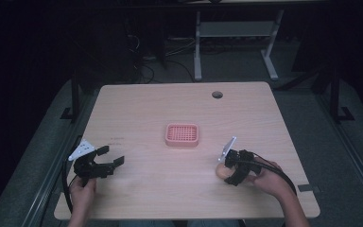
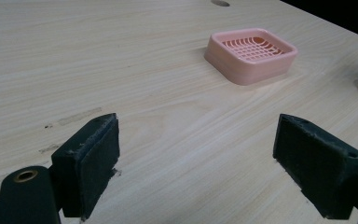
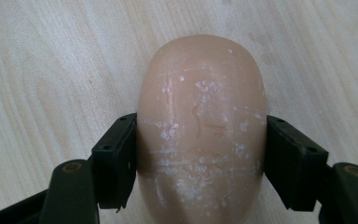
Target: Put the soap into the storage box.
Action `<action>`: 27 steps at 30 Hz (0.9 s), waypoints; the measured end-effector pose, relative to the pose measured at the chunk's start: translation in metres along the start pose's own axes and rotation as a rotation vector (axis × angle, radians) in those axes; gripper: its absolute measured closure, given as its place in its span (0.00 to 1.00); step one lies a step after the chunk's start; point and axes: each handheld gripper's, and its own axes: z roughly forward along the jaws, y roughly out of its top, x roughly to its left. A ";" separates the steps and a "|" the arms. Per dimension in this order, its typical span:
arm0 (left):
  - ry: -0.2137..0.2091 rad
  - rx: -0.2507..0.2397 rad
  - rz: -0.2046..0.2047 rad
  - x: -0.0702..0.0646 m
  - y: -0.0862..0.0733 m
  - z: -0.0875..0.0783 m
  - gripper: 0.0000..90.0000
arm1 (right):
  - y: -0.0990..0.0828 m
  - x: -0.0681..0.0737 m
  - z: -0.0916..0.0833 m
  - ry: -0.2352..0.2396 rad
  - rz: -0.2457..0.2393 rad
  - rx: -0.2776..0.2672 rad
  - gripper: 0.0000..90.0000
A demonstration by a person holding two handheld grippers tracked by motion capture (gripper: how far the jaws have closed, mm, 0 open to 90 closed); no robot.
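right gripper [image 1: 229, 171]: jaws around soap bar [image 1: 222, 172] | left gripper [image 1: 108, 160]: jaws apart | pink dish [image 1: 182, 135]: mid-table

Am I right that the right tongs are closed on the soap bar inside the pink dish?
Not quite: the right tongs do grip the soap bar, but it lies on the bare table, apart from the pink dish, as the high view shows.

A pale wooden table [image 1: 137, 109] carries a pink slotted soap dish [image 1: 182, 135] near its middle. A round cable hole [image 1: 217, 94] sits by the far edge. Beyond it, white desk legs [image 1: 197, 47] stand on dark floor.
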 end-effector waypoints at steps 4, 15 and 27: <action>-0.002 0.000 -0.002 0.001 0.000 0.000 0.16 | 0.001 0.000 0.000 -0.001 -0.004 -0.001 0.35; -0.002 0.000 -0.001 0.001 0.000 0.000 0.16 | 0.008 -0.002 -0.010 -0.001 -0.020 -0.030 0.35; 0.003 -0.003 -0.012 0.002 -0.001 -0.001 0.16 | 0.025 -0.009 -0.018 0.009 -0.041 -0.062 0.35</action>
